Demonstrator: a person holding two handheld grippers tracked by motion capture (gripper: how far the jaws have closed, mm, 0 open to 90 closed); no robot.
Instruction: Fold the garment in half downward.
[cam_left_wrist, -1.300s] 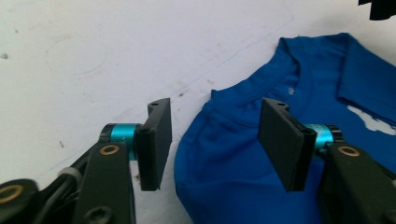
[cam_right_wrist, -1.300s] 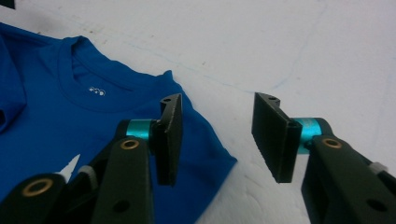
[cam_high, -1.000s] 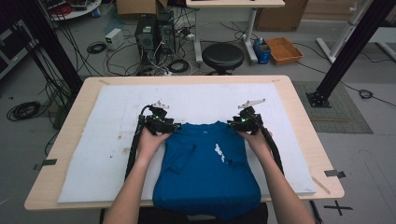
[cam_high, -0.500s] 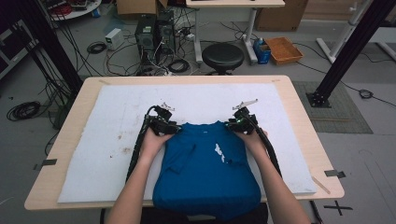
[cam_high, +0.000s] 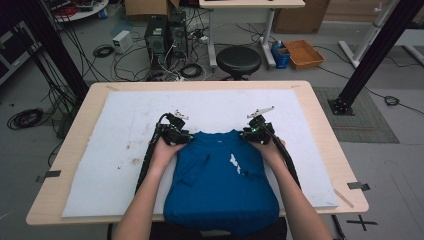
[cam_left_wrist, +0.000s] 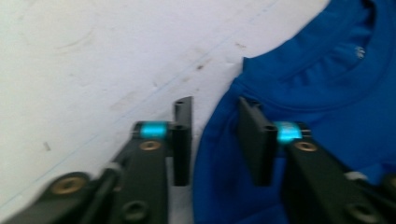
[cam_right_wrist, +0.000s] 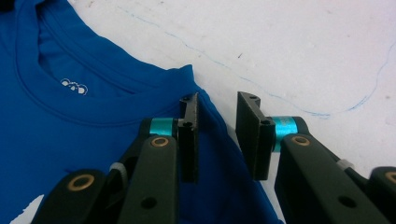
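Blue T-shirt (cam_high: 220, 185) lies on the white mat (cam_high: 110, 150) at the near middle of the table (cam_high: 320, 130), its hem hanging over the near edge. From above, the left gripper (cam_high: 176, 131) and right gripper (cam_high: 257, 129) sit at its two far shoulder corners. Each gripper view adds what the high view cannot: the jaws, which have just been closing, stand narrowed with a gap, straddling a raised fold of shoulder cloth without pressing it. The right gripper view also shows a small white neck label (cam_right_wrist: 74, 86).
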